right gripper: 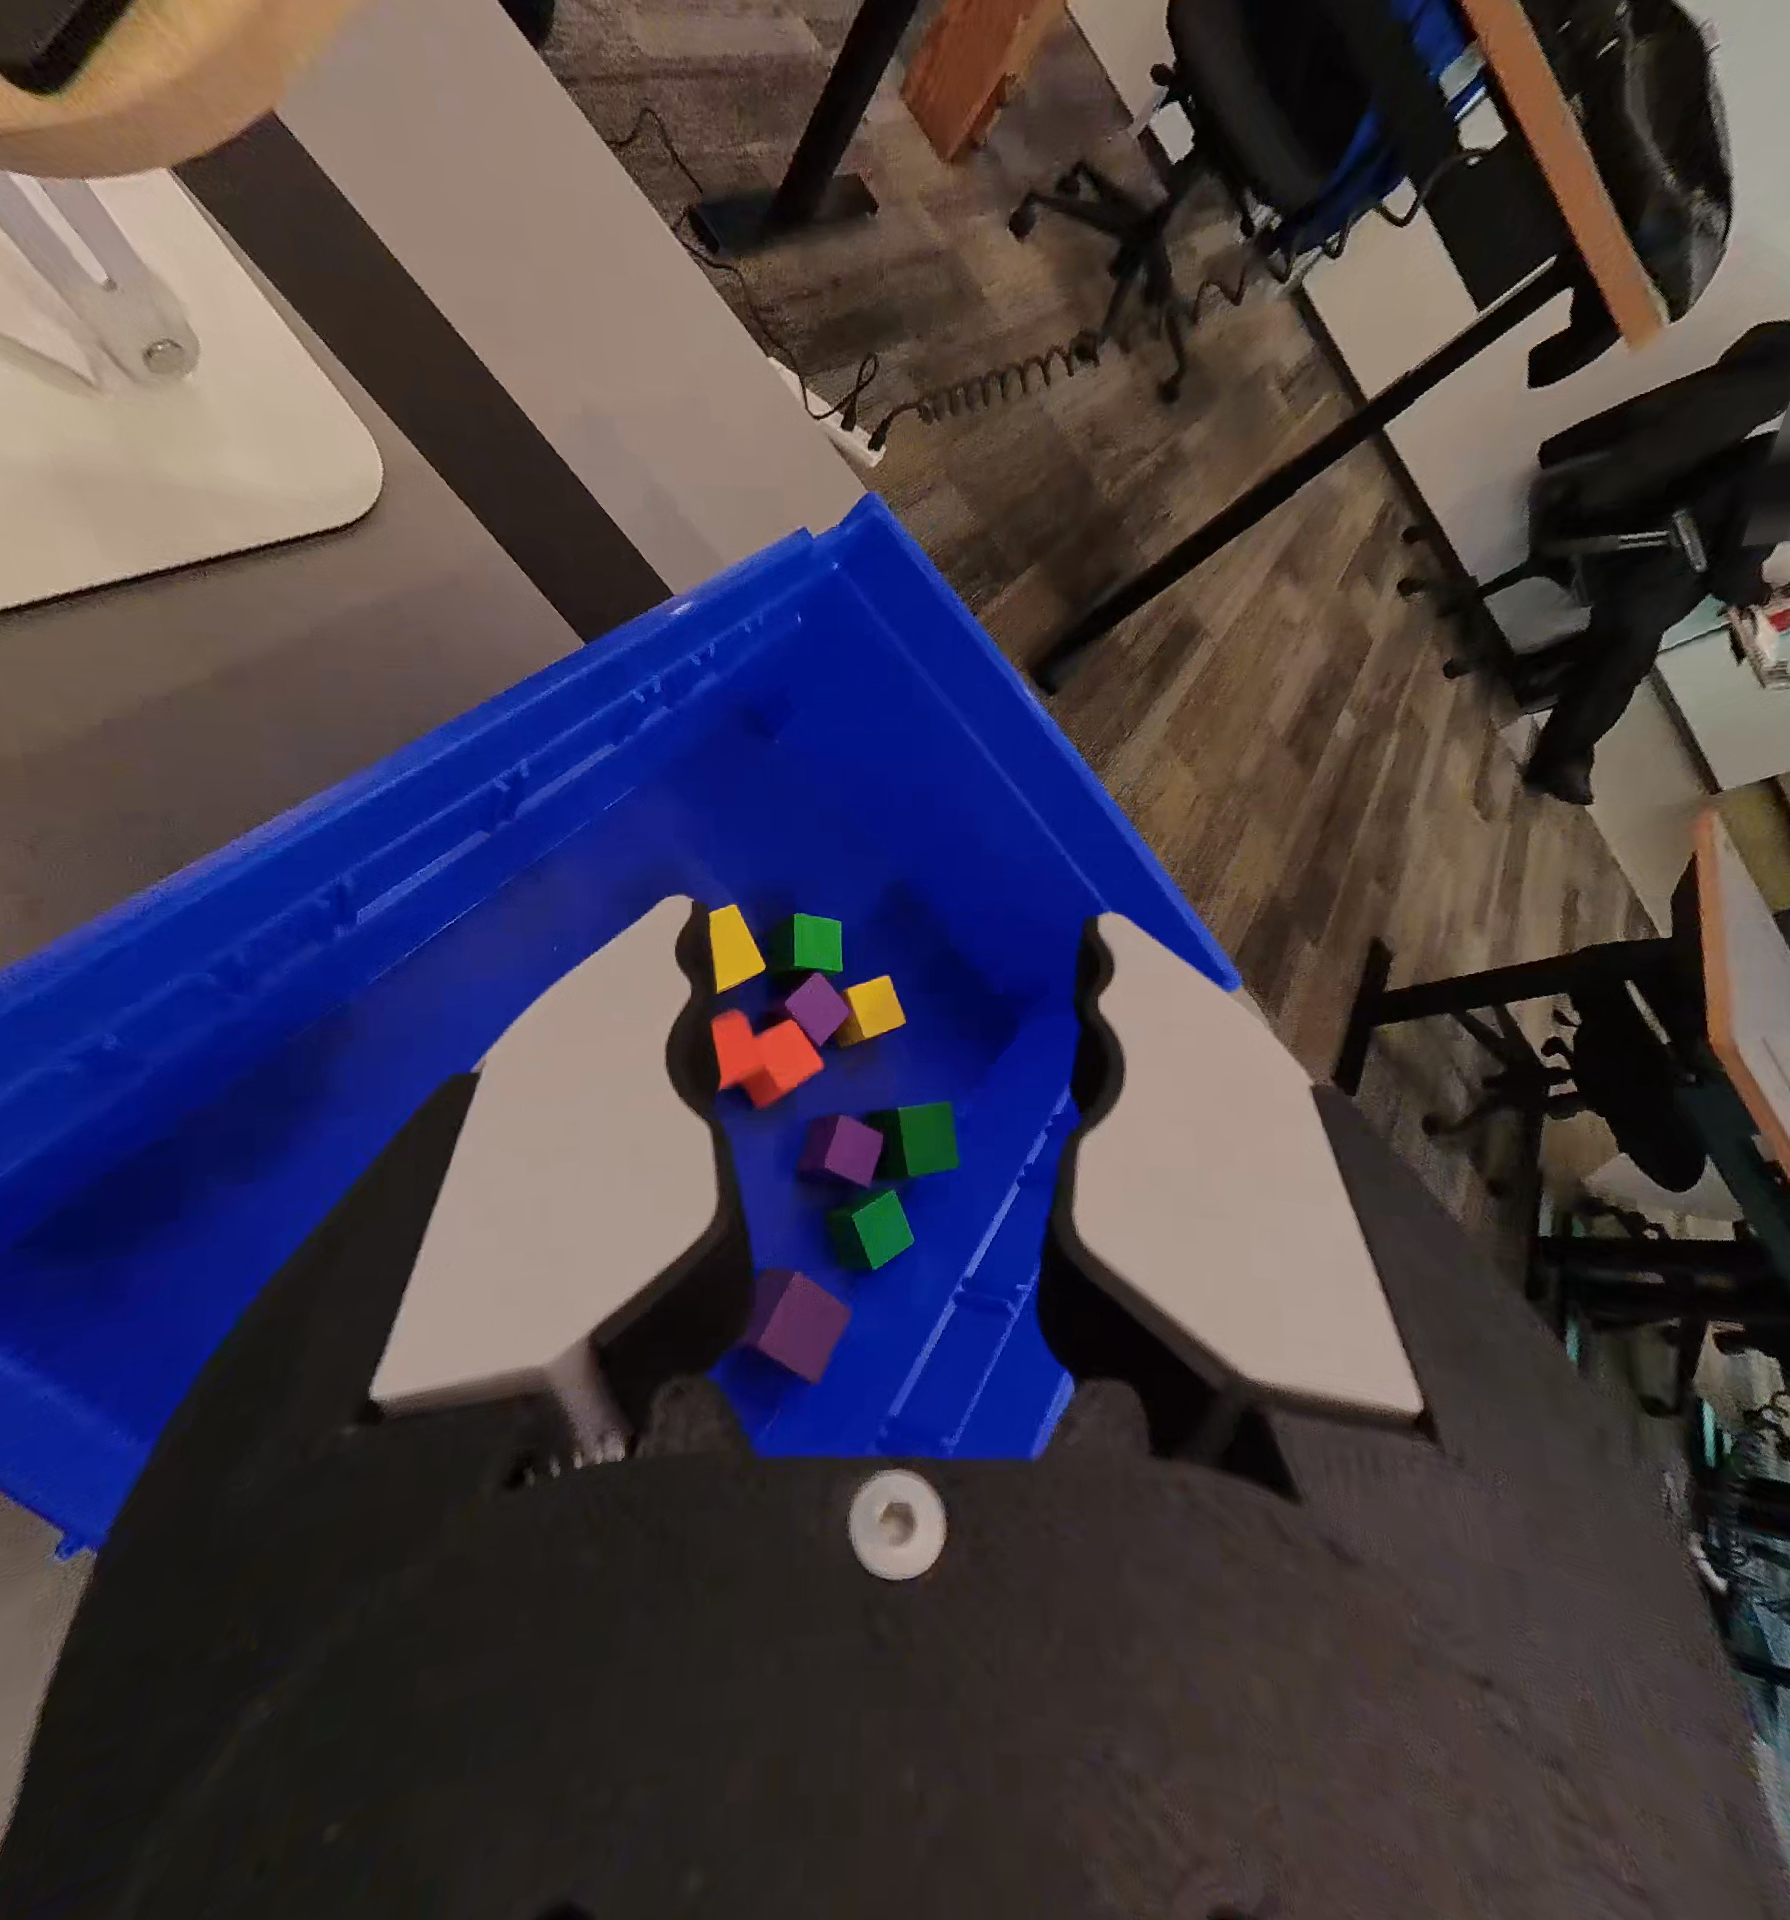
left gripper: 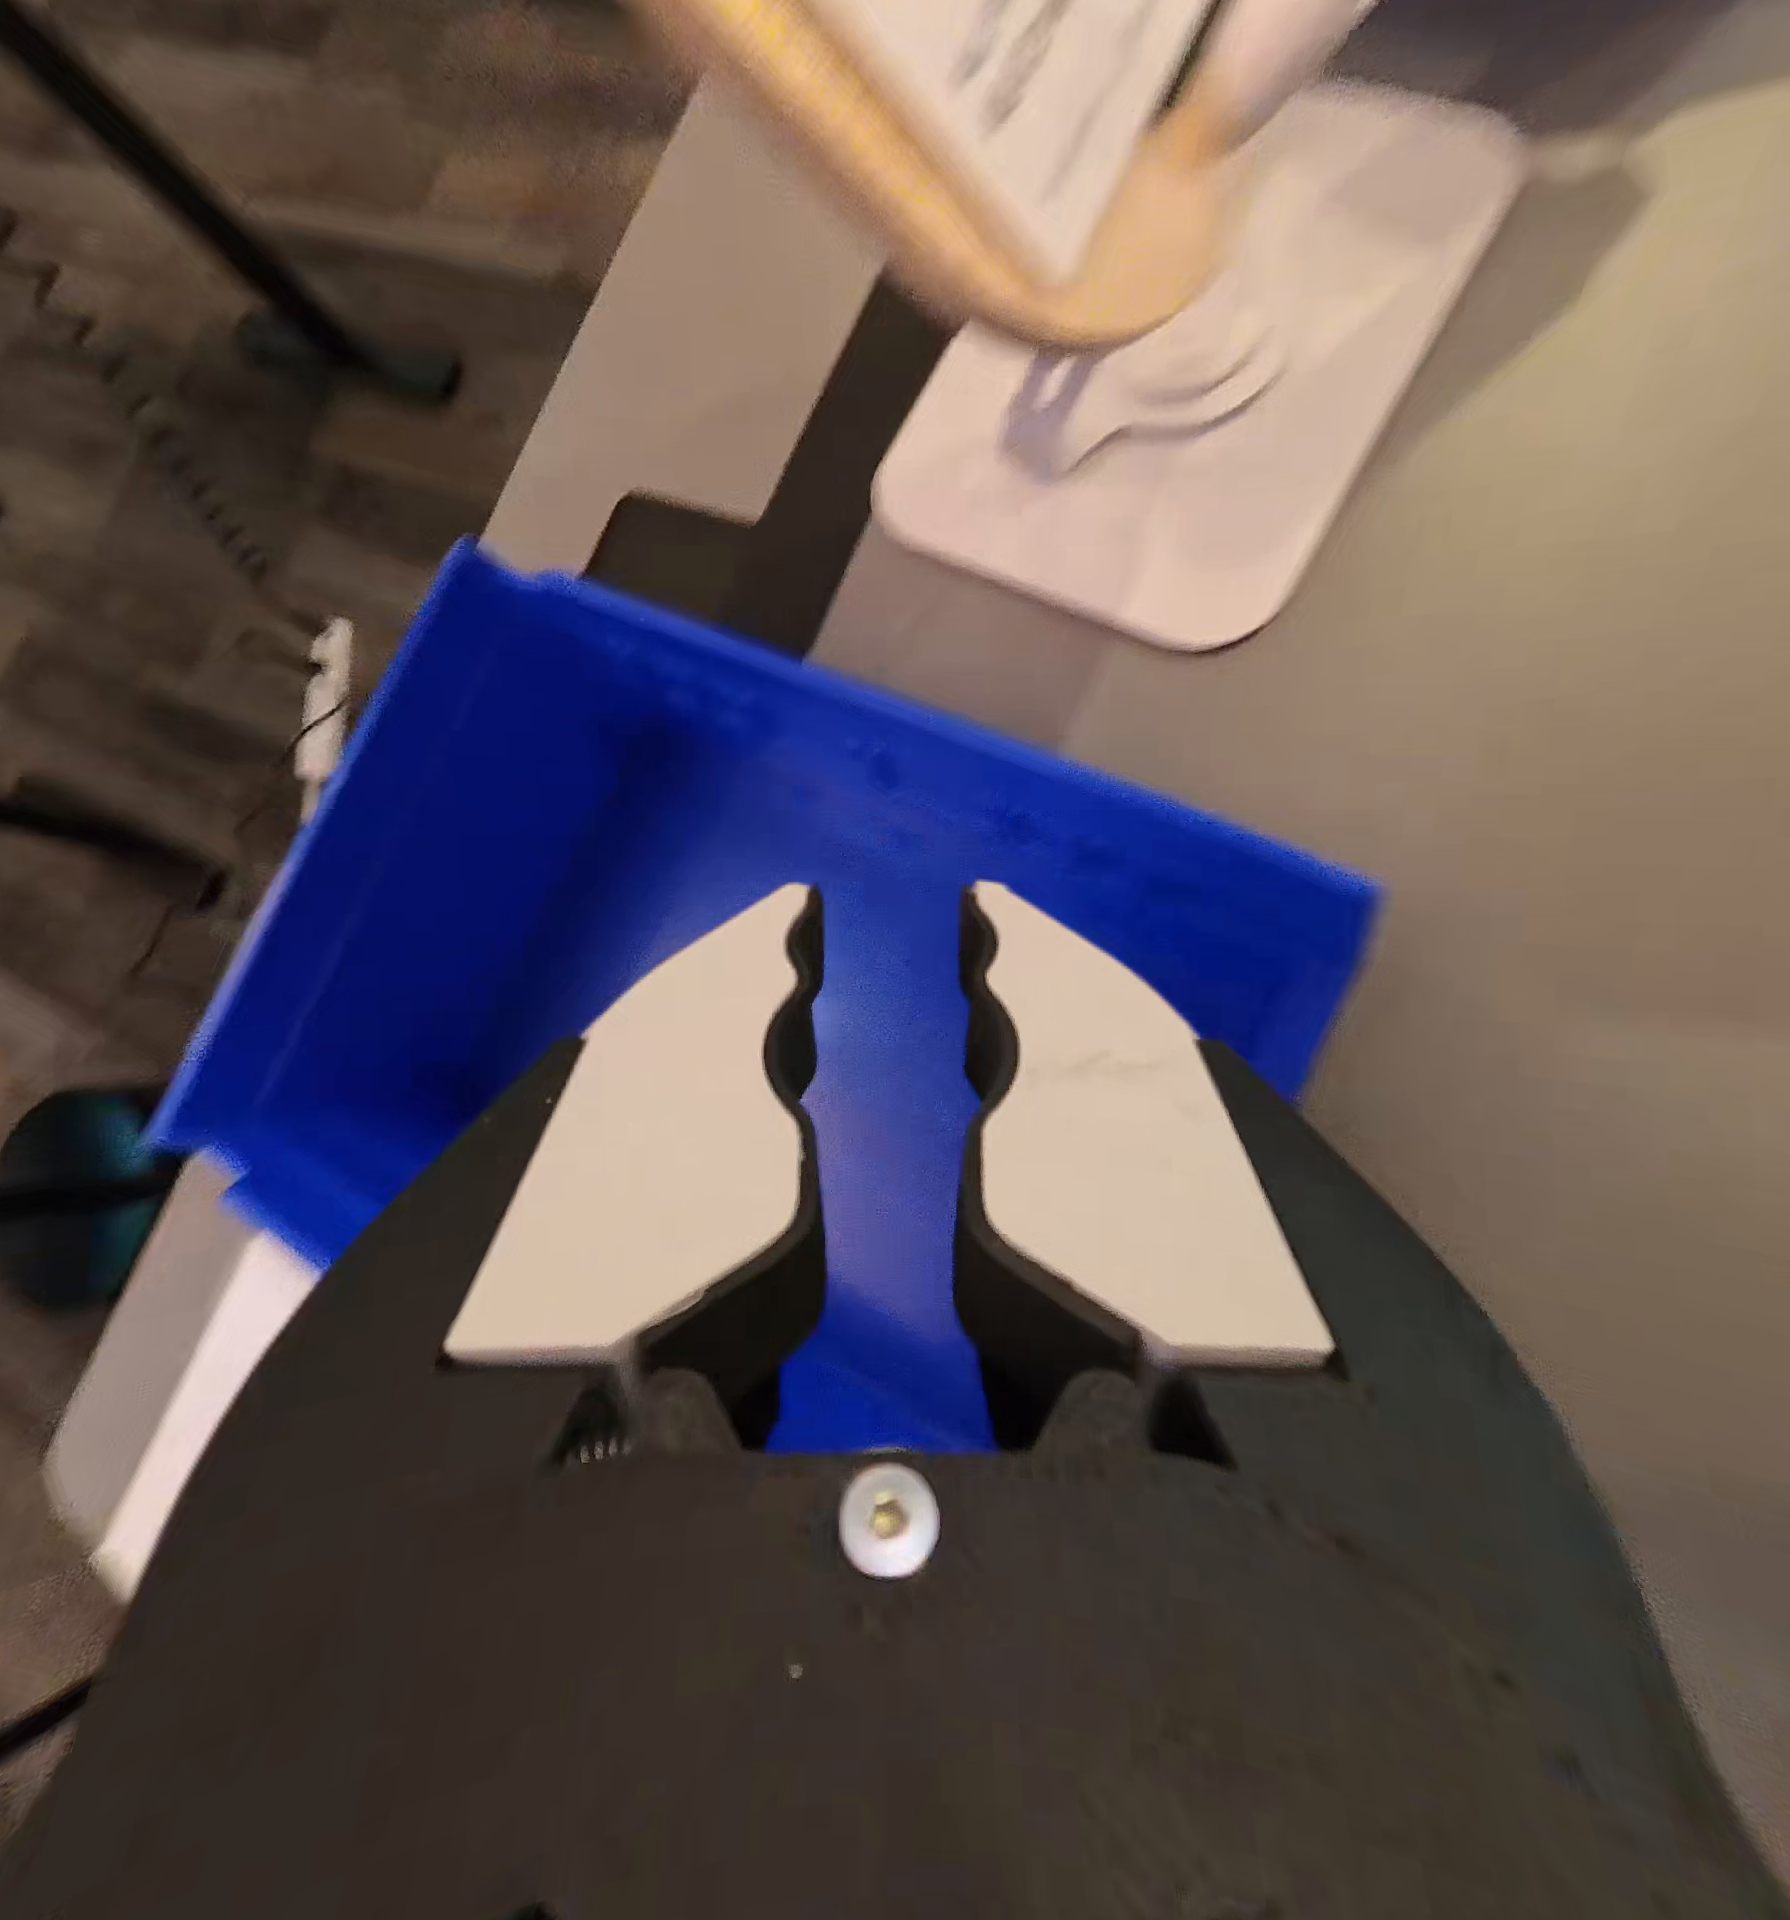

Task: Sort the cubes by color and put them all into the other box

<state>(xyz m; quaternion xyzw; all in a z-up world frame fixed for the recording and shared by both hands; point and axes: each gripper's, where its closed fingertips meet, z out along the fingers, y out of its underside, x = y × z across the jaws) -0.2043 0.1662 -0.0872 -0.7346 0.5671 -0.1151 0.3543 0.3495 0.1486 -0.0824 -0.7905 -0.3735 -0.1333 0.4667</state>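
A: Where are the cubes?

B: Loose on the floor of a blue box (right gripper: 351, 935), right under the right gripper (right gripper: 886, 935). Its fingers are spread wide with nothing held, and most of the pile shows in the gap between them: a yellow cube (right gripper: 735, 948) against the left fingertip, a green cube (right gripper: 808, 941) beside it, two orange cubes (right gripper: 766, 1055) touching each other, and a purple cube (right gripper: 795, 1322) lowest, nearest the finger roots. More purple, green and yellow ones lie between.

A: How will they handle?

B: I'd judge them small, light, rigid and hard-edged, probably painted wood. They won't crush, but one could twist out if pinched on a corner. Take opposite flat faces, near the middle. The green cube (right gripper: 870, 1231) sitting on its own looks the easiest; the orange pair are crowded.

A: And the left gripper (left gripper: 891, 904)?

B: It's empty, fingers parted by a narrow gap, over another blue box (left gripper: 517, 831). That view is blurred, but the floor visible between and beyond the fingertips shows no cubes, so I take it for the destination.

A: Anything sorted yet?

B: Apparently not; the colours lie mixed.
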